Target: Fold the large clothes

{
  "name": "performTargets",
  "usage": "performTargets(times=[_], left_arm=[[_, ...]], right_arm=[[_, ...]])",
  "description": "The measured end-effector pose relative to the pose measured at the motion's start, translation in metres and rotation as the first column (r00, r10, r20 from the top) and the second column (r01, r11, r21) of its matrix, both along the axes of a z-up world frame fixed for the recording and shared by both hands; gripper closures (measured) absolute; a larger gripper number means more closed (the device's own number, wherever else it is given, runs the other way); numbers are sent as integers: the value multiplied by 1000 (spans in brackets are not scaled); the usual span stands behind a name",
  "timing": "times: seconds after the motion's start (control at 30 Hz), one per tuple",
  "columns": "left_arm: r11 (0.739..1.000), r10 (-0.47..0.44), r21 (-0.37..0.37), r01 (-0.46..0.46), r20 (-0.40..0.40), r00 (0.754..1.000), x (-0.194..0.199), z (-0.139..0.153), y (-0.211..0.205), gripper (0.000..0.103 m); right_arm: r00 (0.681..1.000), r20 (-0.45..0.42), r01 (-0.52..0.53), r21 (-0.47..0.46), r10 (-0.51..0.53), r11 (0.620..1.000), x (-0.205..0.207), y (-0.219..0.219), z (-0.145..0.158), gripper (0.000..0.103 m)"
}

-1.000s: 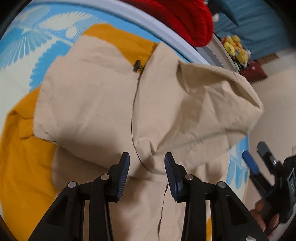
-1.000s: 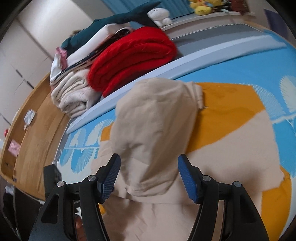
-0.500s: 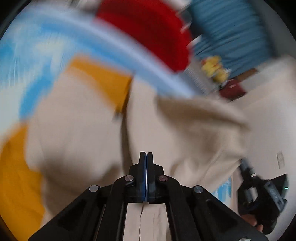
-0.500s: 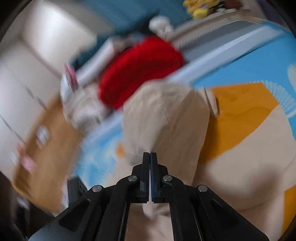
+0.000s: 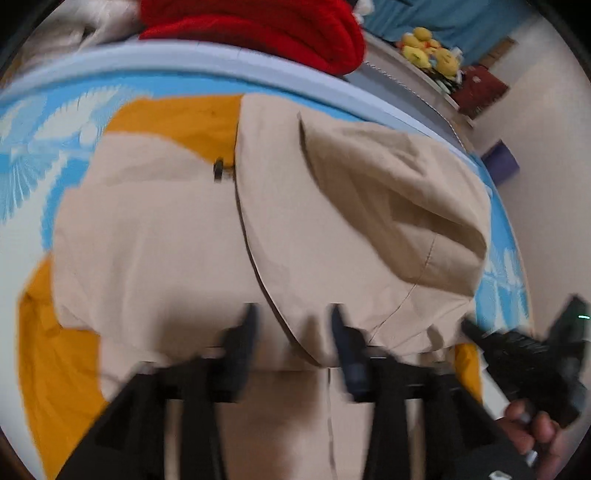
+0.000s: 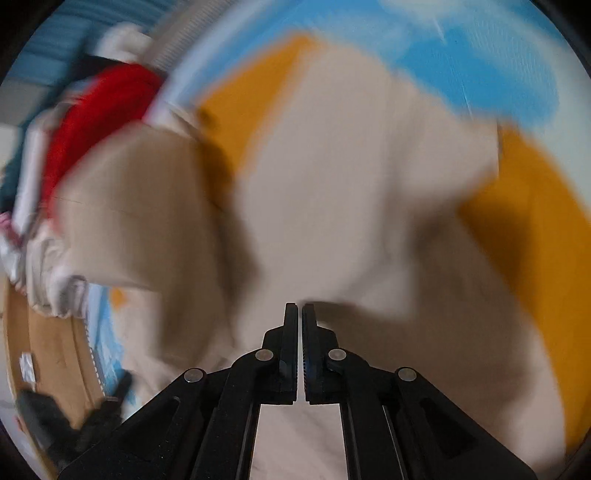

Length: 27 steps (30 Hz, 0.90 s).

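A beige jacket [image 5: 166, 240] with orange lining [image 5: 177, 118] lies spread on the blue patterned bed sheet [image 5: 37, 140]. Its hood [image 5: 388, 206] is folded down over the body, right of the zip line. My left gripper [image 5: 291, 332] hovers over the hood's lower edge, jaws apart and opening; the cloth lies below them, unpressed. The right gripper [image 5: 471, 326], held by a hand, shows at the hood's right corner. In the blurred right wrist view, the right gripper [image 6: 300, 314] is low over the jacket [image 6: 351, 184], its jaws a slit apart and opening, with nothing visible between them.
A red knitted blanket [image 5: 258, 22] lies beyond the bed's pale border, with folded pale clothes [image 6: 48, 280] beside it. Yellow plush toys [image 5: 428, 51] sit at the back right. A wooden surface [image 6: 48, 343] runs along the bed's side.
Both grippers closed half a second ago. The left one has since parted again and pulled back a little. The right one stayed almost closed, dropped towards the jacket and rolled.
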<state>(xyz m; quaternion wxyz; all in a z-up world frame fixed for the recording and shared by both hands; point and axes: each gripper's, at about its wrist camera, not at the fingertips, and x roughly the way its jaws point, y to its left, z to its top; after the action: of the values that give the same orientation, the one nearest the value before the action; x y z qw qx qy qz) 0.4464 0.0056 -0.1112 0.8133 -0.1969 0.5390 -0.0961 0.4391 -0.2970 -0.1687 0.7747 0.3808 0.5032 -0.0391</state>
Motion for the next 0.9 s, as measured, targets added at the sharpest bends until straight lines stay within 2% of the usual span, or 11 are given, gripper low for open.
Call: performTargets(times=[0.03,0.1,0.17,0.27,0.33,0.4,0.53,0.63,0.73,0.8,0.9], left_arm=[[999,16,-36,-16,-19,1000,-5,-8,4,58],[994,33,-100,-41,-74,997,-9,-25,5,58],[986,44,-157,-61,-111,993,-12,-37,2,65],[976,32,-212,-56,-114,993,-19,-43,-2,96],[978,48,-200,-57,-51,998,-22,-25,2,100],[980,59,-195,-43,82,995,-25,13,10,100],[996,38,-91,-12,295,955,-39,70,15,100],[999,-39,18,37,84,996,-32,26,0,100],[1000,-23,11,26,-228,973,-30,-50,-1,98],[1000,10,-9,-13,-248,969,-29,-52,3,94],[999,21,33,-16,-150,988,-28,-20,6,85]], right_arm=[[996,92,-8,-32,11,999,1,2,20,90],[975,217,-28,-63,41,998,4,7,45,35],[941,325,-83,-58,98,995,16,15,65,23],[914,339,-217,-58,224,974,42,36,65,23],[917,319,-228,-73,239,971,51,43,58,36],[926,307,-217,-38,218,975,53,38,49,100],[925,379,-94,136,36,986,37,6,49,100],[961,274,-25,183,-26,983,29,1,27,100],[999,-4,-48,42,49,998,32,16,-22,100],[992,-124,-20,95,32,995,29,14,-54,100],[993,-103,-62,48,66,997,35,19,-44,93]])
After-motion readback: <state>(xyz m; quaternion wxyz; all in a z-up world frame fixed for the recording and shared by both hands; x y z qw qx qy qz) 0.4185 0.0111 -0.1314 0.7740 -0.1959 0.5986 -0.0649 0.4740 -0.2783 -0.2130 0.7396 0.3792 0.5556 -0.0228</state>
